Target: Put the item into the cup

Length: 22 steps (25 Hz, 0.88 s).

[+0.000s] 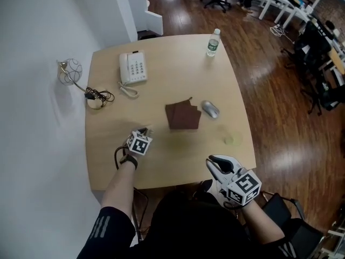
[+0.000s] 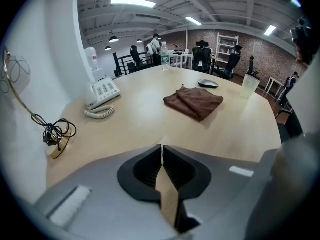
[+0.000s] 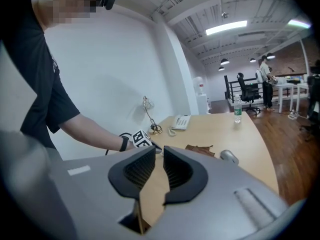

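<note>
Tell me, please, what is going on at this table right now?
A person holds a gripper in each hand at a wooden table. The left gripper is shut and empty; the right gripper has its jaws slightly apart, also empty. The clear cup, brown cloth and mouse sit untouched ahead.

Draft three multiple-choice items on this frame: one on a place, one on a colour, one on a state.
1. The mouse lies: A) on the floor B) just right of the cloth C) on a chair.
2. The cloth is: A) white B) green C) brown.
3. The left tool is: A) shut, empty B) wide open C) clamped on the cloth.
Answers: B, the head view shows it on the table beside the cloth's right edge; C, its folds are brown; A, its jaws meet with nothing between.
</note>
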Each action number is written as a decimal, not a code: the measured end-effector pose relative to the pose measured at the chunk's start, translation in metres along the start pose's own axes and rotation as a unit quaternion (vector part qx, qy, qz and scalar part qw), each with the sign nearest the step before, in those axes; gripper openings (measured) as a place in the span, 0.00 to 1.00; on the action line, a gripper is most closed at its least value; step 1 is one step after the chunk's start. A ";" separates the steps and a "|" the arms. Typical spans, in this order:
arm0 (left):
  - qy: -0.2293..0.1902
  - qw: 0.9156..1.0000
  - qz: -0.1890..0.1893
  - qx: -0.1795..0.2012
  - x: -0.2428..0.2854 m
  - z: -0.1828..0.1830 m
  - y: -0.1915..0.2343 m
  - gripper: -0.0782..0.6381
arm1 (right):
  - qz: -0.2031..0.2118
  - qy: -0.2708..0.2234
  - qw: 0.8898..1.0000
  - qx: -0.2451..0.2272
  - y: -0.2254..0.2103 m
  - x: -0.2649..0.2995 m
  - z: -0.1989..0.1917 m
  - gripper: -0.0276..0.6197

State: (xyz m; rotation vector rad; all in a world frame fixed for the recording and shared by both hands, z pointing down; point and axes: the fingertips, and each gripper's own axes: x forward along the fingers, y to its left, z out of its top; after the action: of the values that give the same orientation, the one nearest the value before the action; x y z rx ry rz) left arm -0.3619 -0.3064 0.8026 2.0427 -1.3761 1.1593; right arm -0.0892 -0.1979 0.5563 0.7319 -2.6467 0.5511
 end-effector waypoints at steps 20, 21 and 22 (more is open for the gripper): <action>-0.205 0.973 -0.030 0.101 -0.082 0.197 -0.132 0.10 | -0.053 -0.056 0.996 0.039 -0.057 -0.084 -0.010 0.14; -0.213 0.970 -0.042 0.106 -0.082 0.208 -0.150 0.10 | -0.055 -0.059 0.996 0.042 -0.061 -0.090 -0.011 0.14; -0.221 0.967 -0.054 0.112 -0.082 0.219 -0.168 0.10 | -0.058 -0.061 0.995 0.044 -0.065 -0.096 -0.014 0.13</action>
State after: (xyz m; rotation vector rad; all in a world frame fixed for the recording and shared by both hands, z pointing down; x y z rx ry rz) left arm -0.1355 -0.3467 0.6295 2.6218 -1.3487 0.8771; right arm 0.0271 -0.2032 0.5460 0.9685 -2.6837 0.6122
